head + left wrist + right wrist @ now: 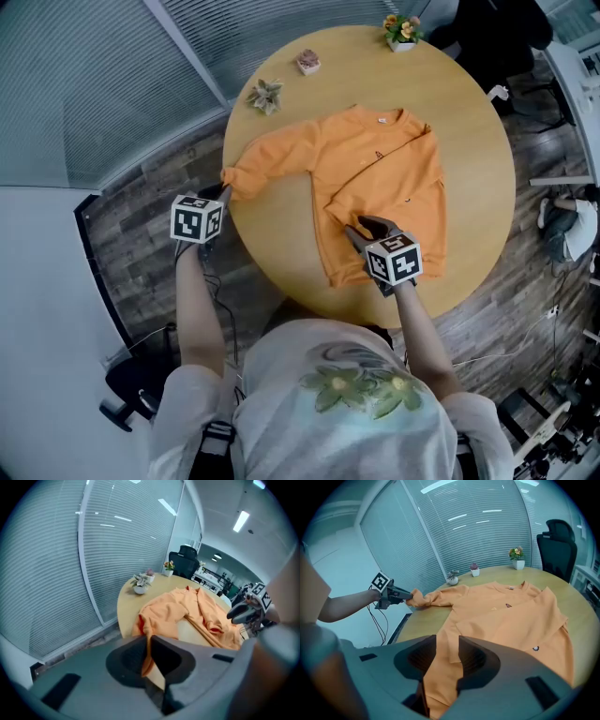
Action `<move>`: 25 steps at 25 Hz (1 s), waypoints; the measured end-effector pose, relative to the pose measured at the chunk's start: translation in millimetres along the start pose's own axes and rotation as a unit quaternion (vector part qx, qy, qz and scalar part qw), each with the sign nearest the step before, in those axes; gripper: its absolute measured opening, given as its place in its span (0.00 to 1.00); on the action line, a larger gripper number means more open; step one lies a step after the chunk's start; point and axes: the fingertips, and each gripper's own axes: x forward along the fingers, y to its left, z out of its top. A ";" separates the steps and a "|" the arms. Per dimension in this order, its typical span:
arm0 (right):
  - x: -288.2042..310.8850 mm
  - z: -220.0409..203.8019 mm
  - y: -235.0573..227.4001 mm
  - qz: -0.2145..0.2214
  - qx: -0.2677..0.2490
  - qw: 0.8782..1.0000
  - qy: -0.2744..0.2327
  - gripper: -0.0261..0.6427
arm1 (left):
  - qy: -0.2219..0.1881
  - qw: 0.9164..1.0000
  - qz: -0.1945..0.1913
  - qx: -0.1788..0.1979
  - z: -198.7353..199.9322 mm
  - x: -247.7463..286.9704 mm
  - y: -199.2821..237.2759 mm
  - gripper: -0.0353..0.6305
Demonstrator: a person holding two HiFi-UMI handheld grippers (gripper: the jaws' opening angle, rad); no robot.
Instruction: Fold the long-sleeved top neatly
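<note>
Okay, the orange top lies spread on the round table, one sleeve already folded across its front. My left gripper is clamped tight on the other sleeve's cuff at the table's edge, pinching a thin fold. My right gripper hangs with jaws apart over the lower front, cloth between them but not squeezed. The fabric looks light, soft and limp, so I expect sagging and dragging. Cuffs and hem edges seem the surest holds.

The top lies on the surface ahead of your right tool, right of your left tool; plants stand beyond.
</note>
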 end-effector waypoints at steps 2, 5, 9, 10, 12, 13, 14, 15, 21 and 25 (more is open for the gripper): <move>-3.2 0.2 1.2 0.003 -0.004 1.000 -0.002 0.28 | -0.020 0.999 0.024 -0.013 9.3 -11.6 4.9 0.10; -7.7 0.5 2.9 0.006 -0.012 1.000 -0.003 0.28 | -0.047 0.996 0.069 -0.021 25.8 -31.3 14.1 0.10; -17.9 3.8 3.4 0.010 -0.015 1.000 -0.014 0.28 | -0.082 0.990 0.116 -0.011 53.1 -59.5 23.5 0.10; -21.4 5.3 3.2 0.011 -0.016 1.000 -0.018 0.28 | -0.090 0.988 0.124 -0.006 61.1 -66.1 25.6 0.10; -28.3 8.8 2.2 0.011 -0.018 0.999 -0.025 0.28 | -0.106 0.984 0.140 0.005 77.5 -78.8 29.2 0.10; -31.6 10.7 1.2 0.011 -0.019 0.999 -0.029 0.28 | -0.114 0.982 0.147 0.011 85.7 -84.9 29.8 0.10; -34.8 12.6 0.0 0.011 -0.019 0.999 -0.033 0.28 | -0.122 0.980 0.153 0.017 93.9 -90.8 29.3 0.10; -37.9 14.3 -1.5 0.010 -0.019 0.999 -0.037 0.28 | -0.131 0.978 0.157 0.025 101.8 -96.1 27.7 0.10; -53.8 20.5 -10.6 0.006 -0.017 0.998 -0.056 0.28 | -0.167 0.965 0.171 0.105 144.7 -110.5 4.2 0.10; -65.3 20.9 -17.4 0.003 -0.015 0.998 -0.064 0.28 | -0.181 0.949 0.170 0.192 172.3 -109.2 -26.3 0.10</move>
